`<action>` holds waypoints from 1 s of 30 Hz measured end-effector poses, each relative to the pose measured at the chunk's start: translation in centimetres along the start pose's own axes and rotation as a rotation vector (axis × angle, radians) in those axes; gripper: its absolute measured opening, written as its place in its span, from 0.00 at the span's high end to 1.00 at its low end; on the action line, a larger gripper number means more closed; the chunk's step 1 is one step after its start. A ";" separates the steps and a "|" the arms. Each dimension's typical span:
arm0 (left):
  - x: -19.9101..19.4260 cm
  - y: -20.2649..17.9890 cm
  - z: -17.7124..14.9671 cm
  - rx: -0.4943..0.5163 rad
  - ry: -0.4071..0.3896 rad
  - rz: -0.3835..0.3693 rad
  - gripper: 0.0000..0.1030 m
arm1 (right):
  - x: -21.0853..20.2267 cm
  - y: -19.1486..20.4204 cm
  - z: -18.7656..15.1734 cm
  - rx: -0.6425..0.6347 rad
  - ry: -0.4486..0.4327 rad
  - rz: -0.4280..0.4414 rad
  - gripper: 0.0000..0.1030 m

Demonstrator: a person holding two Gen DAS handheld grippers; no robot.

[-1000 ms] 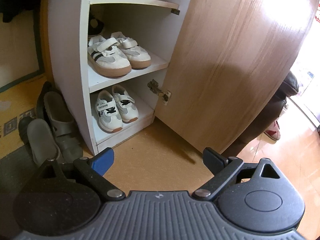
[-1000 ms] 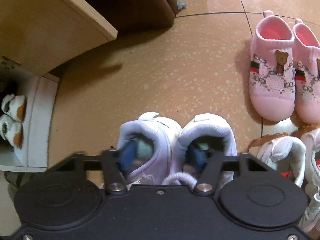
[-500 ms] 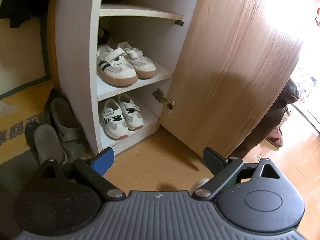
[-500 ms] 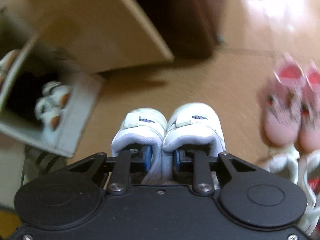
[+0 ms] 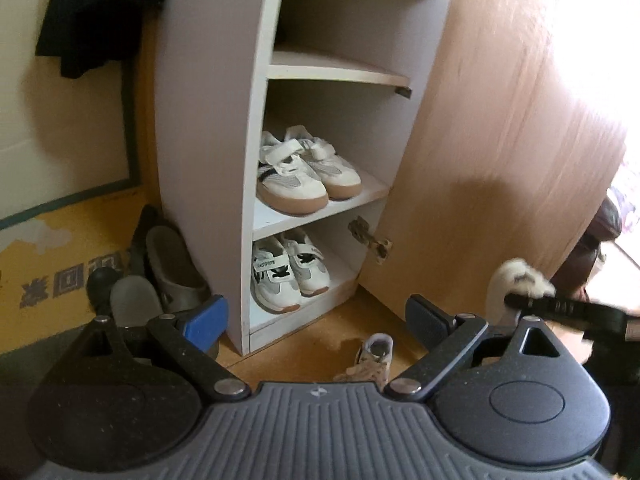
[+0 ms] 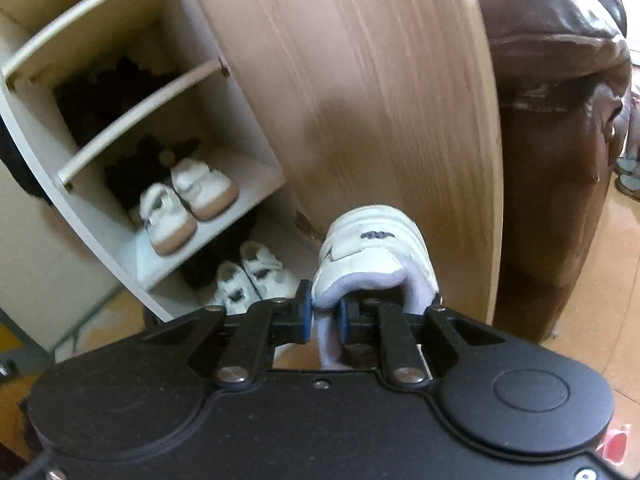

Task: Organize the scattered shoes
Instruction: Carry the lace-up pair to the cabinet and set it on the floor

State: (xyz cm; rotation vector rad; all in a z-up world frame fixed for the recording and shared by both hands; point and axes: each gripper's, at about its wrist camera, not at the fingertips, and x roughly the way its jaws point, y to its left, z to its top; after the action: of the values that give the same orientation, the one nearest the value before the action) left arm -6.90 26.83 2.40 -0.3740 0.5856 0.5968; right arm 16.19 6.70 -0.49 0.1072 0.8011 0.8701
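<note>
The right gripper had just been closing and now pinched the white sneakers by their inner heel collars, one pad on either side of the bunched fabric; gripping both collars at once looked like the way to carry a pair in one go. The pair hung in the air in front of the open cabinet door, toes pointing away from the camera, probably lined up for a shelf. In the left view the same pair showed as a blurred white shape at the right edge. The shoe cabinet had tan-soled sneakers on the middle shelf and another white pair on the bottom one; the shelf above looked free, a likely target. The left gripper was spread wide with nothing between its fingers, held back facing the cabinet, seemingly keeping clear. One small shoe lay on the floor below it, not yet put away.
</note>
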 end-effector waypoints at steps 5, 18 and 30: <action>0.4 0.3 -0.7 -0.015 0.036 -0.008 0.07 | 2.2 -2.0 -2.7 0.121 0.100 -0.034 0.86; 2.9 -0.6 -0.5 -0.038 0.121 -0.066 0.07 | 17.5 -8.3 -9.1 0.288 0.346 -0.128 0.86; 5.0 -1.8 -0.9 -0.033 0.191 -0.095 0.07 | 24.3 -11.0 -7.7 0.365 0.316 -0.122 0.85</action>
State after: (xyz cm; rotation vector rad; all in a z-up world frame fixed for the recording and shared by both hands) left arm -2.76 27.12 -1.09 -0.4906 0.7371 0.4832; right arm 27.31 15.16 -24.44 0.2435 1.2469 0.6250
